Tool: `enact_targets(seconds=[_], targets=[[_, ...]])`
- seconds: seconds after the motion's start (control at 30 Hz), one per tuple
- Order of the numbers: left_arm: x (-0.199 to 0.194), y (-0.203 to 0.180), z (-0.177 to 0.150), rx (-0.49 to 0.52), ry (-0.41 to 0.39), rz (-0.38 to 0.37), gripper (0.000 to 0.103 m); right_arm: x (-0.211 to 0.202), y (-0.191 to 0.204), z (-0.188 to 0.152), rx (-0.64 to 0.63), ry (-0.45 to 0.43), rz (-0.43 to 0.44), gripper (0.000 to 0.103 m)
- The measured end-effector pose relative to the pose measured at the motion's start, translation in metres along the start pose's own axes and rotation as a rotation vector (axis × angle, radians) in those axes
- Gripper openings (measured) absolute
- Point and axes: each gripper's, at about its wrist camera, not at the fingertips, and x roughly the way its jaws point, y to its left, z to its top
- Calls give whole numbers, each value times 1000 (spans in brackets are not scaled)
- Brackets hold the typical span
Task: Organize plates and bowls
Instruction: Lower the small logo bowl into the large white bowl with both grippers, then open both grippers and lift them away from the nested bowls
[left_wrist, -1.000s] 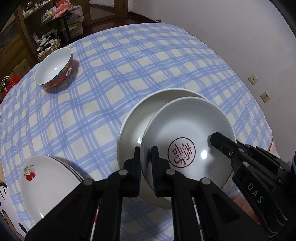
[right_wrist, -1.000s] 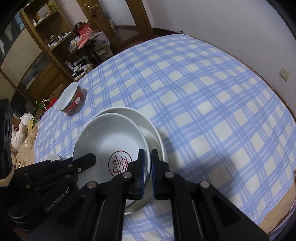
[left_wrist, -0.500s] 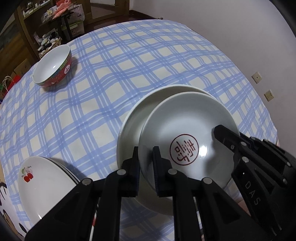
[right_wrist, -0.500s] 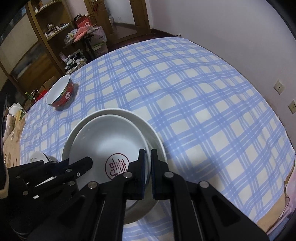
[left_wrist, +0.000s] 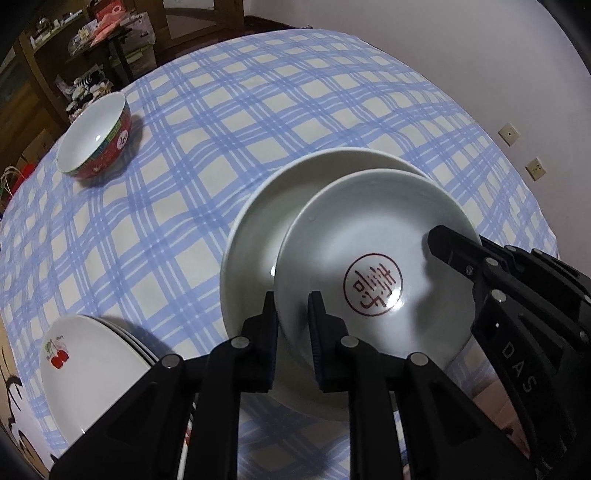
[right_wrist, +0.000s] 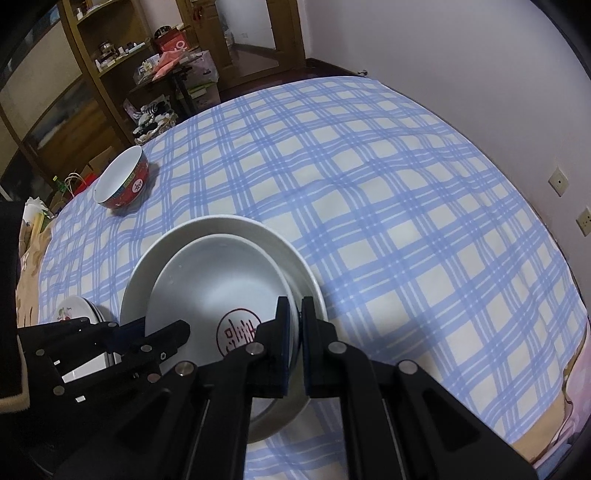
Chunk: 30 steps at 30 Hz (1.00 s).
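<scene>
My right hand-held gripper (right_wrist: 300, 314) pinches the stamped plate's (left_wrist: 373, 236) rim at 3 o'clock. My left hand-held gripper (left_wrist: 293, 310) has just been opening, jaws straddling its 9 o'clock rim. The plate sits in a larger plate (left_wrist: 258, 221) on the worktop (left_wrist: 221, 110).

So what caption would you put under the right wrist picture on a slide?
Two hand-held tools, right and left, set a red-stamped white plate into a larger white plate on a blue-checked tablecloth.

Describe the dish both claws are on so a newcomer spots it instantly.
On the blue-checked tablecloth, find the big plain white plate nearest the cameras. Nested in it sits the smaller white dish, the only one with a round red seal in its centre.
</scene>
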Motion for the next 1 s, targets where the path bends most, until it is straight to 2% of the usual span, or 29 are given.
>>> enact_targets(seconds=[0.47,0.5,0.57,0.6,0.9,1.0], targets=[[-12,3,-1,-16,18,-35,18,-2,-4,-1,-18,-3,36,8],[-14,2,-2,-13,9,-30,19,-2,-3,-1,-29,-5,37,8],[-20,1,-2,-5,-15,-18,35,-2,-4,0,-31,-1,44,8],[-23,1,-3,-4,-27,-27,38,-2,-5,0,-26,0,50,8],[-39,4,-1,-23,-67,-34,42,-4,-7,-1,1,9,61,10],[-47,8,-2,-29,-84,-42,49,-5,-7,-1,1,8,60,10]])
